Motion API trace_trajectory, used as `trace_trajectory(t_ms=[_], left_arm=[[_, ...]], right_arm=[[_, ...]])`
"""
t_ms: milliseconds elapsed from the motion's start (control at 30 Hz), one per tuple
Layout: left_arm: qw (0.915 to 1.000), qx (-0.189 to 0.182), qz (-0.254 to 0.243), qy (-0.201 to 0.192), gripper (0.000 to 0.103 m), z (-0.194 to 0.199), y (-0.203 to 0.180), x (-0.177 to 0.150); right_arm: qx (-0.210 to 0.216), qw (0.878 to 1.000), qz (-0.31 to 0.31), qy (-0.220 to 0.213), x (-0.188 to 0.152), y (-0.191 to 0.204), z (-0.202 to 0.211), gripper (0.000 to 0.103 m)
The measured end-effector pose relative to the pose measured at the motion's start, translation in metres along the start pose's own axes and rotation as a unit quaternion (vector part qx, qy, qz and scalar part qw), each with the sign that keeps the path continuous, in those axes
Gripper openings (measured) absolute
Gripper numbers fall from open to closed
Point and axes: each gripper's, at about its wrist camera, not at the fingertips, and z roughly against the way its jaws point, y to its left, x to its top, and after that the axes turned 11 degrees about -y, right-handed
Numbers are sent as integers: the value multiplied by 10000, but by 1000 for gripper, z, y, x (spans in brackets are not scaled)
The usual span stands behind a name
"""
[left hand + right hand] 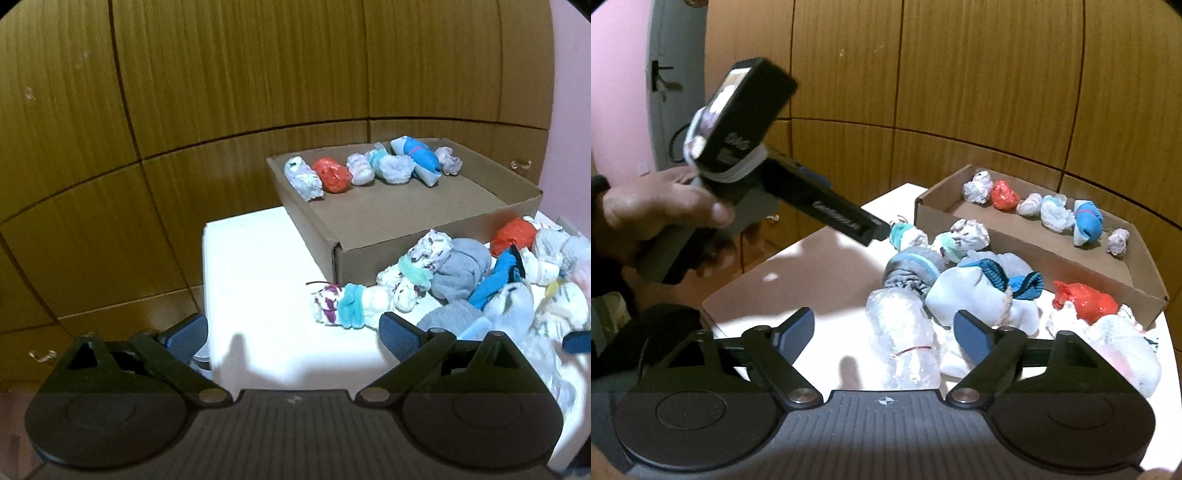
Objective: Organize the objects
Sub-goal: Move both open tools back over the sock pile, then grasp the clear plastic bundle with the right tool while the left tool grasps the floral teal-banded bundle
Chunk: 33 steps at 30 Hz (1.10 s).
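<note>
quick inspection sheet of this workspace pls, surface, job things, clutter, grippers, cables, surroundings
surface: white table, partly in shadow.
job's things: cardboard box holds a row of sock bundles along its far wall, among them a red bundle and a blue bundle. A loose sock pile lies on the table in front of the box.
clutter: crumpled clear plastic bottle beside the pile.
grippers: left gripper open, empty; right gripper open, empty, near the bottle.
cables: nothing seen.
surroundings: wooden cabinet panels behind, pink wall.
</note>
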Motion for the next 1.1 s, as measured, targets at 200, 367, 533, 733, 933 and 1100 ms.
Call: trace_trajectory(t_ms=[200,367,533,733,933,1100], left_arm=[[9998,-166,-96,54,99,-16,-10,0],[9998,-187,-54,89,99,-24,-13,1],[9990,-343,254,115,91,-29,-10,-1],[9969,-590,524,44,65,-26,-9,-3],[9960,-646,609,114,49,-23,-12,-1],[9963,-570,631,128,48,-20,-15,-1]], right_arm=[[-123,9999,77,61,-6,3,-12,83],[-208,9996,53,195,-11,0,-22,70],[-232,9994,42,246,-17,-1,-26,53],[-138,9998,-45,153,-19,1,-22,44],[-73,9999,-111,50,-22,3,-16,44],[-39,9999,-160,-8,-22,3,-15,44]])
